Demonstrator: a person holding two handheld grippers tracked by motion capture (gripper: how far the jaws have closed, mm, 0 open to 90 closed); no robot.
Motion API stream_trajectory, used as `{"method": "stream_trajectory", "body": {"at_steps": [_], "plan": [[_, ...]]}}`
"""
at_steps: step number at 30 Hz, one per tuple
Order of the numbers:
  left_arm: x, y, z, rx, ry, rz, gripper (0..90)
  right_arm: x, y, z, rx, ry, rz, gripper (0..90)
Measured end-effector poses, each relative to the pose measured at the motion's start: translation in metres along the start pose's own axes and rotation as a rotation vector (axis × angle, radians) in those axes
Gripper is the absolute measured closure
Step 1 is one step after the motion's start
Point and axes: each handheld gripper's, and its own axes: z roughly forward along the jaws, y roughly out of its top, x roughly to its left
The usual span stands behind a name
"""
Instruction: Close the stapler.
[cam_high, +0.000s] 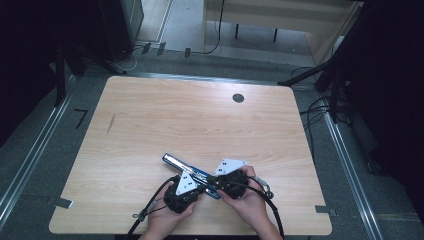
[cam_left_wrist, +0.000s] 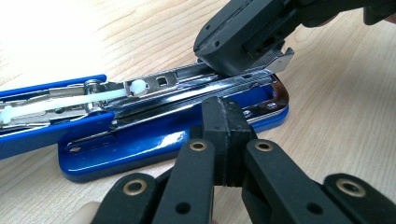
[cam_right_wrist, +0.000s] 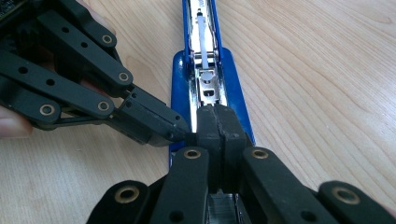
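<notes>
Working an opened blue stapler (cam_high: 192, 175) with two sets of tongs at the lower middle of the counter (cam_high: 150, 120).

Lying flat at lower centre of the high view, lid swung back toward upper left, metal staple channel (cam_left_wrist: 187, 86) and white pusher rod (cam_left_wrist: 70, 100) showing; left tongs (cam_left_wrist: 227, 135) sitting with jaws pressed together, tips resting just at the near edge of the blue base in the left gripper view; right tongs (cam_right_wrist: 218, 128) likewise closed tight, tips bearing down on the front end of the staple channel in the right gripper view, clamping nothing between them; left tongs coming in there from upper left, meeting the stapler just beside the right tips; both hands gripping at bottom centre of the high view.
</notes>
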Motion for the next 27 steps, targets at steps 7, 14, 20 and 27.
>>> {"method": "stream_trajectory", "body": {"at_steps": [7,14,20,27], "plan": [[-0.003,-0.001,-0.001,0.003,0.029,0.028,90.0,0.001,0.000,-0.001,-0.002,-0.005,-0.003,90.0],[0.006,0.000,-0.005,-0.003,0.007,-0.037,90.0,-0.001,0.003,-0.006,-0.046,-0.018,0.004,90.0],[0.016,-0.001,-0.013,-0.021,0.010,-0.078,90.0,0.001,0.008,-0.005,-0.056,-0.021,0.006,90.0],[0.043,-0.007,-0.032,-0.026,0.083,-0.112,90.0,0.006,0.019,0.004,-0.073,-0.012,-0.001,90.0]]}}
